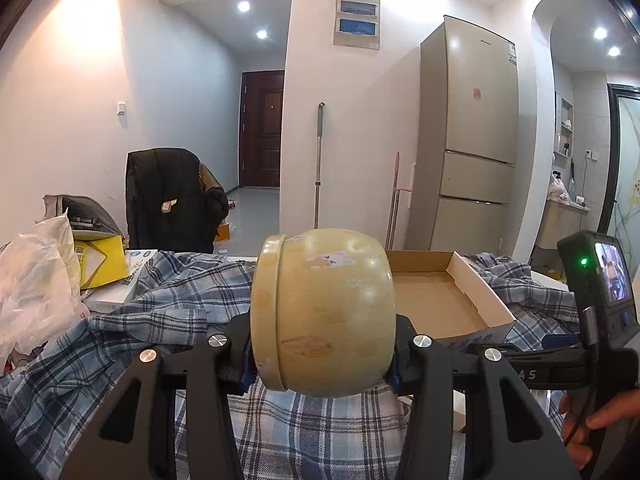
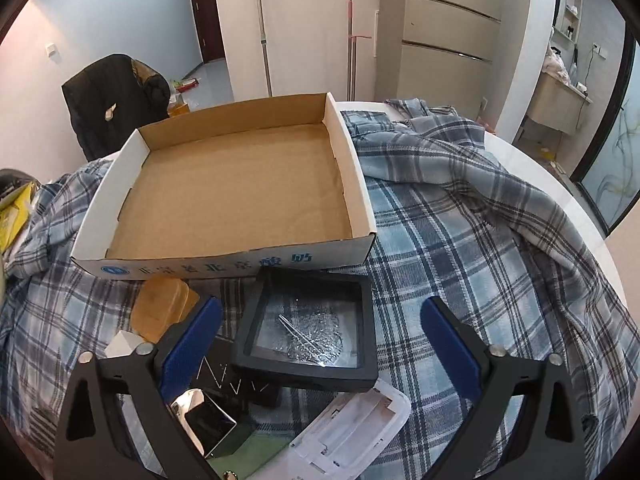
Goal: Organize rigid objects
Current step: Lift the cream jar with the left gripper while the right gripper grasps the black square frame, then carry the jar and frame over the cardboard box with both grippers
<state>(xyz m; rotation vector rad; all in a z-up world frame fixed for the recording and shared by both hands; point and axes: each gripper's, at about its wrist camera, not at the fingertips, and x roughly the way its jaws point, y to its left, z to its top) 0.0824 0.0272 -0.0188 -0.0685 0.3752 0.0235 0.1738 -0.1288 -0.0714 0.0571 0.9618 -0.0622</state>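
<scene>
The left gripper [image 1: 322, 354] is clamped on a yellowish round jar [image 1: 324, 312], one finger on each flank. The jar lies on its side between the fingers: its long axis runs from 9 to 3 o'clock across the left wrist view, with the lidded end toward 9 and the rounded base toward 3. It is carried above the plaid cloth [image 1: 120, 320], not resting on it.

Outward from that grip, the open cardboard box [image 1: 476, 292] sits at about 2 o'clock, just beyond the jar, its bare brown floor showing. That is the relation the coming move turns on: the left hand holds the load, and the box lies ahead and a little to its right, so a short carry forward-right would likely bring the jar over the floor.

The right gripper [image 2: 320, 344] stands wide, its blue pads [image 2: 192, 344] well apart and holding nothing. Between the fingers lies a black square frame [image 2: 310, 328] with a clear window, flat on the cloth, its far edge near the box's front wall [image 2: 224, 264] at 12 o'clock. At 10 o'clock is an amber tub [image 2: 160, 308]; at 6 to 7 o'clock lie a shiny mirror-like piece [image 2: 204, 424] and a clear plastic case [image 2: 352, 428]. The box looks empty, so the sorting seems barely begun.
</scene>
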